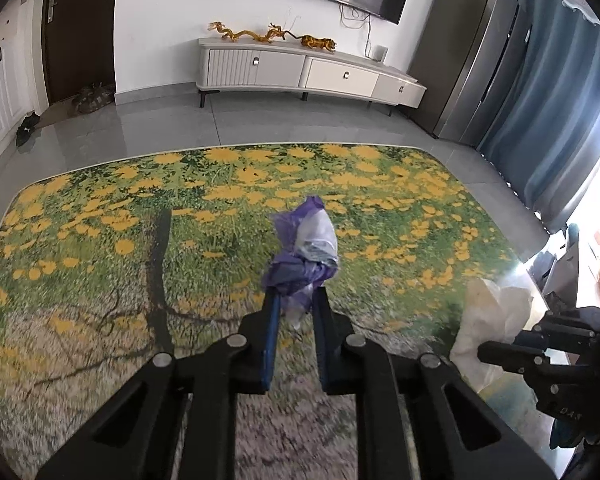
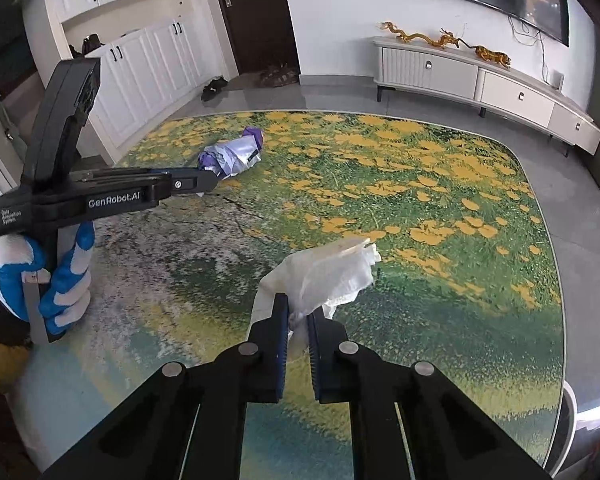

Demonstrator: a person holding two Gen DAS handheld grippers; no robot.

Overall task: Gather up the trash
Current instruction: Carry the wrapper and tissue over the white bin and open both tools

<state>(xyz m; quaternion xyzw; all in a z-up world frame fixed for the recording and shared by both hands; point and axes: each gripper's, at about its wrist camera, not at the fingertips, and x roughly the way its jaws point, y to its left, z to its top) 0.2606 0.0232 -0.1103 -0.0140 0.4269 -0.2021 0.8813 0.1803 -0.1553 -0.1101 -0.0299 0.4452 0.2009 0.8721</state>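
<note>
My left gripper [image 1: 296, 294] is shut on a crumpled purple and white plastic bag [image 1: 306, 250] and holds it above the flowered rug [image 1: 100, 220]. The same bag [image 2: 234, 154] shows in the right wrist view at the tip of the left gripper [image 2: 208, 184], held by a gloved hand. My right gripper [image 2: 298, 312] is shut on a crumpled white tissue [image 2: 328, 274] above the rug [image 2: 440, 280]. The tissue [image 1: 494, 320] and right gripper [image 1: 500, 350] also show at the right edge of the left wrist view.
A white TV cabinet [image 1: 308, 70] stands on the grey tile floor beyond the rug, with a TV above. A grey fridge [image 1: 472, 64] and blue curtain [image 1: 548, 120] are at the right. White cupboards [image 2: 140, 68] and a dark door [image 2: 252, 12] are at the left.
</note>
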